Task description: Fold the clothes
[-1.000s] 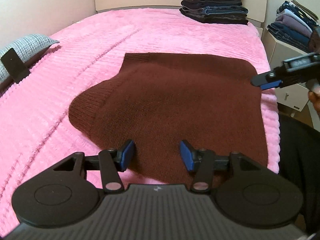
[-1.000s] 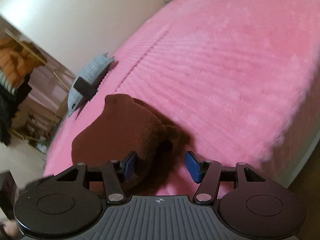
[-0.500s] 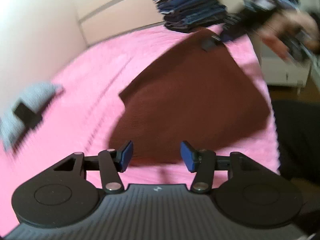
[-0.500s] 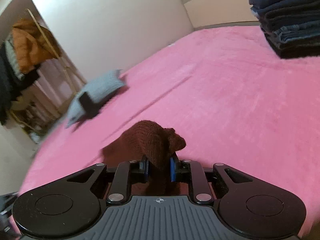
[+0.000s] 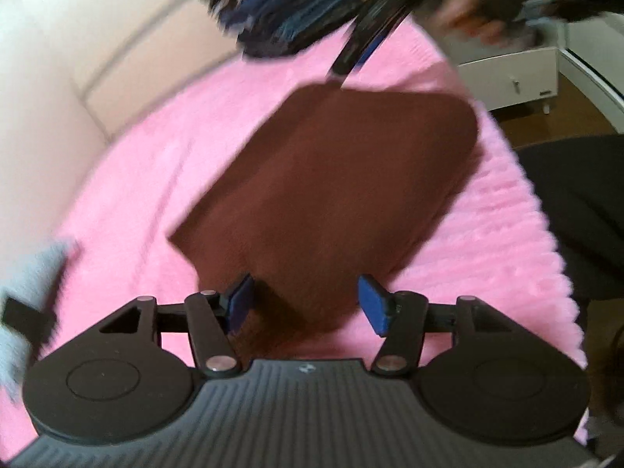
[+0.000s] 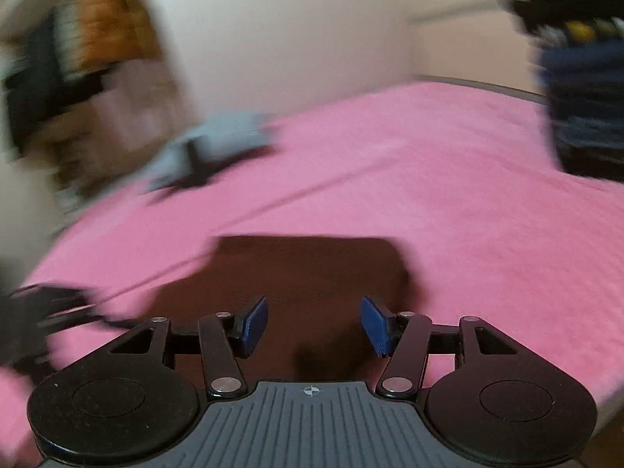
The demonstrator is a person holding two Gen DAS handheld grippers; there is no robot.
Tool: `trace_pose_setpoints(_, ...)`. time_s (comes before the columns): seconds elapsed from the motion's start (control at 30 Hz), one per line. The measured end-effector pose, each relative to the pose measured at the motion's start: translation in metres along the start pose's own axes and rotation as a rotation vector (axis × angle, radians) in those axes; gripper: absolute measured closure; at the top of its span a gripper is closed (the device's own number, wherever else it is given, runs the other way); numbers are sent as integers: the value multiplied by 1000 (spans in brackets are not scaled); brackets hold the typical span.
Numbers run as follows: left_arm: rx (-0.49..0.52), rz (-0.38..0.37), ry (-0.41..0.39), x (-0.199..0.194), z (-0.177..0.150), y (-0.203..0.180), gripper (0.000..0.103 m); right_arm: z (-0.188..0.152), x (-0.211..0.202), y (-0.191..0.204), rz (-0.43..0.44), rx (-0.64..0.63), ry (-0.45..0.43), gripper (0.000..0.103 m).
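While the left wrist view is smeared by motion, it shows the brown knit garment (image 5: 331, 195) lying flat as a rough rectangle on the pink bedspread (image 5: 156, 148), near the bed's edge. The left gripper (image 5: 306, 304) hangs over the garment's near corner with its jaws opening; cloth lies below and between the blue pads, which do not press on it. The right gripper (image 5: 362, 39), in a blurred hand (image 5: 479, 11), hovers at the far edge of the garment. To do this step well, I judge each tool should take a corner of one and the same edge, bite through all layers, and carry it across evenly so the fold lands square. Behind stand a stack of folded clothes (image 5: 284, 11), a pale headboard, and a white cabinet (image 5: 511, 78) off the bedside.

In the right wrist view, the right gripper (image 6: 314, 325) also has its jaws opening, empty, with the garment (image 6: 304, 273) flat beneath them. The plush bedspread (image 6: 448, 195) will likely drag at the knit, so lifting beats sliding. A grey pillow (image 6: 218, 144) lies at the far side, the dark stack (image 6: 585, 97) on the right, and an orange garment (image 6: 105, 31) hangs by the wall.
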State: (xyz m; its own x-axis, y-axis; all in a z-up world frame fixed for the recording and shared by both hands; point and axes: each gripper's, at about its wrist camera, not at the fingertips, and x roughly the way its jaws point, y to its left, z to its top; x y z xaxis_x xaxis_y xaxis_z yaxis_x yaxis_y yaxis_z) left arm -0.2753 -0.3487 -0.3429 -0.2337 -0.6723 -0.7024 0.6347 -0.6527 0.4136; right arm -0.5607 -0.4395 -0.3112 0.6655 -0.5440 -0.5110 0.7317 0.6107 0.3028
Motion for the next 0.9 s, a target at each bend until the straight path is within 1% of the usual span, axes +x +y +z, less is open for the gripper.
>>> trace_pose_setpoints(0.03, -46, -32, 51, 10, -5, 5, 46, -9, -2, 12, 42, -38, 23, 47)
trace_pose_setpoints(0.07, -69, -50, 70, 14, -10, 6, 46, -18, -2, 22, 57, -81, 53, 47)
trace_pose_setpoints(0.1, -91, -68, 88, 19, -15, 6, 46, -28, 1, 34, 36, -165, 91, 47)
trace_pose_setpoints(0.17, -107, -54, 75, 15, -17, 4, 46, -44, 1, 58, -6, -361, 123, 47)
trace_pose_setpoints(0.23, -103, -30, 66, 5, -13, 3, 46, -61, 2, 85, -16, -583, 154, 47)
trace_pose_setpoints(0.3, -88, 3, 51, -8, -12, 3, 46, -80, 9, 108, -56, -820, 191, 47)
trace_pose_setpoints(0.33, -64, 25, 49, -13, -13, 0, 45, -88, 15, 114, -83, -916, 218, 47)
trace_pose_setpoints(0.37, -39, 46, 47, -18, -14, -3, 45, -97, 22, 117, -113, -1003, 249, 47)
trace_pose_setpoints(0.43, 36, 95, 55, -23, -16, -10, 45, -109, 39, 117, -202, -1150, 295, 47)
trace_pose_setpoints(0.47, 74, 120, 59, -25, -17, -13, 44, -112, 45, 114, -235, -1189, 309, 47)
trace_pose_setpoints(0.5, 114, 137, 58, -26, -18, -17, 40, -114, 50, 109, -262, -1217, 321, 50)
trace_pose_setpoints(0.53, 165, 158, 52, -26, -18, -23, 37, -114, 53, 105, -274, -1225, 330, 56)
trace_pose_setpoints(0.6, 295, 187, 40, -20, -19, -38, 35, -112, 56, 95, -278, -1211, 340, 69)
trace_pose_setpoints(0.67, 424, 216, 27, -14, -19, -52, 29, -106, 51, 92, -270, -1181, 318, 73)
trace_pose_setpoints(0.7, 472, 224, 25, -8, -19, -56, 27, -102, 48, 90, -266, -1166, 306, 74)
trace_pose_setpoints(0.77, 567, 239, 20, 6, -18, -63, 27, -97, 41, 88, -263, -1142, 288, 74)
trace_pose_setpoints(0.83, 652, 266, 37, 23, -18, -67, 27, -93, 33, 87, -267, -1126, 281, 74)
trace_pose_setpoints(0.87, 687, 275, 46, 30, -17, -68, 29, -93, 31, 84, -270, -1122, 283, 74)
trace_pose_setpoints(0.9, 711, 276, 53, 35, -16, -70, 35, -95, 30, 81, -273, -1121, 288, 74)
